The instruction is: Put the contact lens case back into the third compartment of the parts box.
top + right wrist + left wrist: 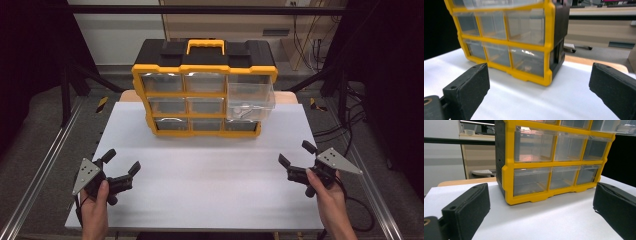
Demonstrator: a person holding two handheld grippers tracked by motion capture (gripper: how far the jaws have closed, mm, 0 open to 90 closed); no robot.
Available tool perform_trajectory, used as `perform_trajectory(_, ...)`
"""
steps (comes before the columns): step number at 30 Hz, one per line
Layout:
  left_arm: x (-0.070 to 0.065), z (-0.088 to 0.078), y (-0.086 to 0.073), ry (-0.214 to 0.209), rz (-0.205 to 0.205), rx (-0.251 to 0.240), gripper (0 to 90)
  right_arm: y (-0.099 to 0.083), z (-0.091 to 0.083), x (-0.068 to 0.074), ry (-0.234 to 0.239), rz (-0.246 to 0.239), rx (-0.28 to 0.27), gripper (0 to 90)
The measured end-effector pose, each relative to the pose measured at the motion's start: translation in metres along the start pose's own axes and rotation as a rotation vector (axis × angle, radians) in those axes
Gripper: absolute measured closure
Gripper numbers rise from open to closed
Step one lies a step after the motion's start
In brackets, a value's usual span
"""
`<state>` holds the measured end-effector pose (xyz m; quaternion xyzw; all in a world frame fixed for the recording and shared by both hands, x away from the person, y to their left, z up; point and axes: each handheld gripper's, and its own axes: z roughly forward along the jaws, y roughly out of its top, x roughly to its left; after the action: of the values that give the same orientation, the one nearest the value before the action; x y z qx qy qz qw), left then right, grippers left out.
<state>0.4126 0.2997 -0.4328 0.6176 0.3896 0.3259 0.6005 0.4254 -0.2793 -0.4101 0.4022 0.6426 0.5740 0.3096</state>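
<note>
While both jaws gape, the left gripper (121,161) and right gripper (295,153) flank the yellow organizer (204,95); its top-right drawer (250,101) juts out.

Both grippers were black, two padded jaws each. Left gripper (121,160) and right gripper (296,153) each carried a grey triangular plate with small holes. Black cable trailed from each. Forearms bare, no sleeves.
</note>
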Motion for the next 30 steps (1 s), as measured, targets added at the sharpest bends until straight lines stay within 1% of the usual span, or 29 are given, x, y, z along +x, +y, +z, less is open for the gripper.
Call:
perform_trajectory(4, 0.0, 0.0, 0.0, -0.002, 0.001, 0.001, 0.7, -0.012, -0.003, -0.002, -0.006, 0.01, 0.017, 3.5)
perform_trajectory(5, 0.0, 0.0, 0.0, -0.002, 0.002, 0.001, 0.7, -0.015, -0.004, -0.002, -0.007, 0.023, 0.021, 3.4)
perform_trajectory(7, -0.001, 0.0, 0.0, -0.004, 0.002, 0.001, 0.7, -0.019, -0.004, -0.003, -0.007, 0.021, 0.022, 3.5)
perform_trajectory(8, -0.001, 0.0, 0.0, -0.005, 0.002, 0.001, 0.7, -0.021, -0.005, -0.003, -0.008, 0.038, 0.022, 3.5)
perform_trajectory(12, -0.001, 0.001, 0.0, -0.015, 0.0, 0.003, 0.7, -0.027, -0.005, -0.003, -0.008, 0.041, 0.033, 3.2)
perform_trajectory(24, -0.002, 0.001, 0.0, -0.026, 0.006, 0.007, 0.7, -0.037, 0.0, 0.005, 0.023, 0.014, 0.054, 3.3)
perform_trajectory(27, -0.001, 0.0, 0.001, -0.015, 0.001, -0.001, 0.7, -0.039, 0.001, 0.008, 0.034, 0.011, 0.061, 3.4)
perform_trajectory(28, 0.0, 0.0, 0.001, -0.019, -0.004, -0.001, 0.7, -0.04, 0.001, 0.009, 0.038, 0.011, 0.062, 3.4)
perform_trajectory(30, 0.0, 0.0, 0.001, -0.018, -0.006, -0.001, 0.7, -0.041, 0.003, 0.01, 0.043, -0.006, 0.066, 3.4)
